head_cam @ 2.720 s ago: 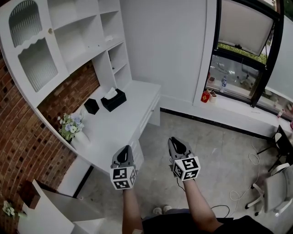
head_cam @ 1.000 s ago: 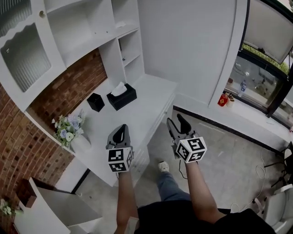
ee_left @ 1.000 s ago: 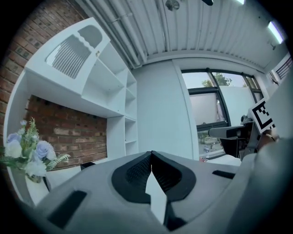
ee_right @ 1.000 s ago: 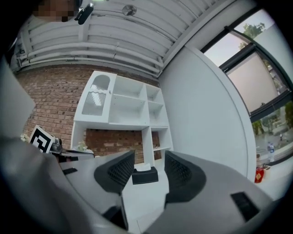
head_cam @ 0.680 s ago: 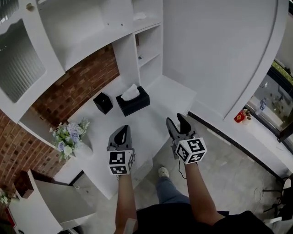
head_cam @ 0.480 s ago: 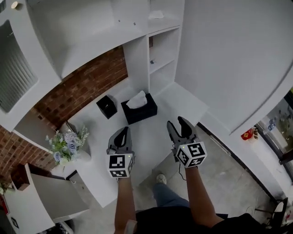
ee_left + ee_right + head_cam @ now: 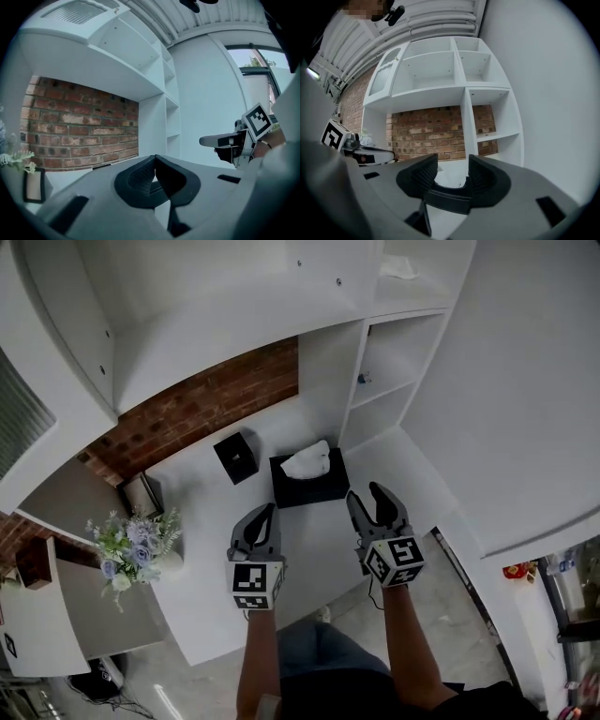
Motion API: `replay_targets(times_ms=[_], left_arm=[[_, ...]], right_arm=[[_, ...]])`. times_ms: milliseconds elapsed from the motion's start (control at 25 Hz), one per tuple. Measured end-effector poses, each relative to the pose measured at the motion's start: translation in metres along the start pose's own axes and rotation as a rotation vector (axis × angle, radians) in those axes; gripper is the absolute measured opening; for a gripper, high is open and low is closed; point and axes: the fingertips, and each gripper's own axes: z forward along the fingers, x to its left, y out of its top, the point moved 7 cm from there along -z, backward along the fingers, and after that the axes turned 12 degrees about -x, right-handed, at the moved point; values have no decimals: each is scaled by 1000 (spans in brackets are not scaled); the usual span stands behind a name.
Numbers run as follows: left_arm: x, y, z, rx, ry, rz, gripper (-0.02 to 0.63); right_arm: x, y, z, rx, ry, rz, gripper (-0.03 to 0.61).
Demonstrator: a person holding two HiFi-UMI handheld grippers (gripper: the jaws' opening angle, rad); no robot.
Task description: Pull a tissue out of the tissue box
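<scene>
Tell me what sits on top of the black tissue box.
A white tissue pokes up from the top of the tissue box. Whatever lies inside is covered by the box and that tissue.

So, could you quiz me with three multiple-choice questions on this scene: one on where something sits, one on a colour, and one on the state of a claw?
1. Where is the tissue box?
A) on the white desk, just ahead of the right claw
B) on a top shelf
C) on the floor

2. What colour is the tissue box?
A) white
B) red
C) black

3. How is the right claw?
A) shut, jaws touching
B) open and empty
C) clamped on a flower stem

Answers:
1 A: the head view shows it on the desk beyond the claw.
2 C: its sides are black, with a white tissue poking out.
3 B: the right gripper view shows a gap between its jaws with nothing in it.
</scene>
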Motion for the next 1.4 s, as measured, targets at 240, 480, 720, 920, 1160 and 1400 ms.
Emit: replay_targets(times_ms=[240,480,720,920,1160,1400], left_arm=[[7,-10,16,17,22,-23,9],[19,-21,31,36,23,-44,9],[25,-29,39,54,7,-61,9],[30,-35,41,71,-3,-68,9],[40,-38,39,81,10,-70,9],[45,-42,35,94,27,-71,9]], right_arm=[[-1,-6,28,28,47,-1,186],[-3,-15,61,95,132,-88,186],[2,-20,101,263,382,-351,186],[10,-25,136,395,597,-518,186],[26,-48,171,565,836,-736,186],[38,-86,191,718,978,-887,186]])
